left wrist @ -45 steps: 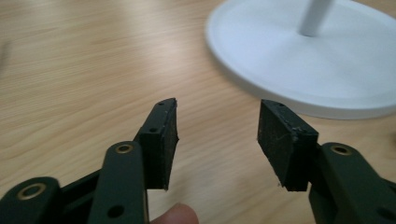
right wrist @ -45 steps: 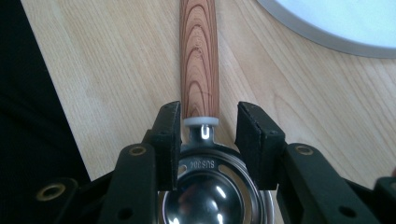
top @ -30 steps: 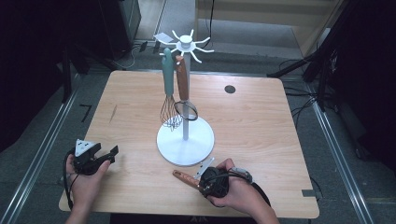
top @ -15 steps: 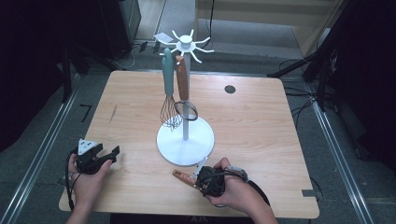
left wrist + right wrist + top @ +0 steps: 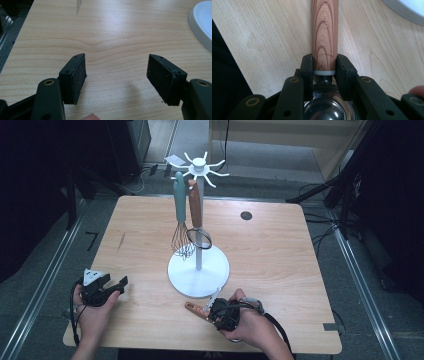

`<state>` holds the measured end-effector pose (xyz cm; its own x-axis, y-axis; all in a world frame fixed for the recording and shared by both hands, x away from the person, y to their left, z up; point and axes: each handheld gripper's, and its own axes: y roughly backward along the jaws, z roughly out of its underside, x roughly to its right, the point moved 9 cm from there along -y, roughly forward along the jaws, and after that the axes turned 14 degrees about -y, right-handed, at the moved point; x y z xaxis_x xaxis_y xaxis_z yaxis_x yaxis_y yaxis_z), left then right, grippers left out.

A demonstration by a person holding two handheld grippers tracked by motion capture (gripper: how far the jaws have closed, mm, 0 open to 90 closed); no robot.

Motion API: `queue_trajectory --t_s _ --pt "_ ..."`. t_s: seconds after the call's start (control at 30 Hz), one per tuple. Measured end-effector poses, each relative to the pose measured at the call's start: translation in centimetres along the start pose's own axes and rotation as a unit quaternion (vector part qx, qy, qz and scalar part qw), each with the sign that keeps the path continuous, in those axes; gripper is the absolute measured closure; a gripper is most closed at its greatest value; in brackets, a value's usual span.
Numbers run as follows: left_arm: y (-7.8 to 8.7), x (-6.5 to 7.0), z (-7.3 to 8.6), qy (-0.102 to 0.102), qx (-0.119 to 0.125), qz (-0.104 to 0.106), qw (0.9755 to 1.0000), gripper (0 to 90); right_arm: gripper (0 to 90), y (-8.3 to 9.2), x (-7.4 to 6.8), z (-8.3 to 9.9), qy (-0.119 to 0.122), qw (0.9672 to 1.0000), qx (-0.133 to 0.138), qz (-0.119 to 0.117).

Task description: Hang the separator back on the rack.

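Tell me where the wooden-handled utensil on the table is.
High view: the wooden-handled utensil lies at the table's near edge, just before the white stand base, clamped in the right gripper.

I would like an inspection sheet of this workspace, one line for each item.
Surface: wooden table, dark round hole near far edge.
Job's things: wood-handled utensil lying flat near the white stand; teal whisk and brown-handled strainer hang on it.
Clutter: nothing seen.
Grippers: right gripper has just been closing, fingers press the utensil's handle; left gripper open, nothing between, over bare wood.
Cables: black cable trails from right gripper; more on floor.
Surroundings: dark floor, metal rails.
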<state>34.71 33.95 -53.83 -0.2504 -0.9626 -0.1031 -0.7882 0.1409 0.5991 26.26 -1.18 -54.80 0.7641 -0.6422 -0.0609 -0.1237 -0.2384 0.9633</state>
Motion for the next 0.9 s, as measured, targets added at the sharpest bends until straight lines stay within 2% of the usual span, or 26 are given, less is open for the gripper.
queue_trajectory --t_s 0.23,0.43,0.53,0.63,0.7,0.9 --pt "0.0 0.0 -0.1 0.001 0.005 0.004 1.0000 31.7 71.7 0.3 0.8 0.7 -0.007 0.9991 0.041 0.003" --pt "0.1 0.1 -0.1 0.001 0.008 0.007 0.9999 31.2 71.7 1.5 1.3 0.7 -0.032 0.9946 0.094 -0.032" --pt "0.1 0.1 -0.1 0.003 0.009 0.011 0.9999 29.9 71.7 2.1 1.7 0.4 -0.047 0.9902 0.127 -0.037" --pt "0.1 0.0 -0.1 0.014 0.010 0.012 0.9998 28.6 71.7 2.7 2.2 0.1 -0.061 0.9844 0.160 -0.042" --pt "0.1 -0.1 -0.1 0.018 0.011 0.014 0.9997 28.0 71.7 3.1 2.5 -0.1 -0.073 0.9799 0.180 -0.043" --pt "0.2 0.0 -0.1 0.013 0.010 0.013 0.9998 27.4 71.8 4.2 3.6 -0.5 -0.102 0.9653 0.237 -0.043"
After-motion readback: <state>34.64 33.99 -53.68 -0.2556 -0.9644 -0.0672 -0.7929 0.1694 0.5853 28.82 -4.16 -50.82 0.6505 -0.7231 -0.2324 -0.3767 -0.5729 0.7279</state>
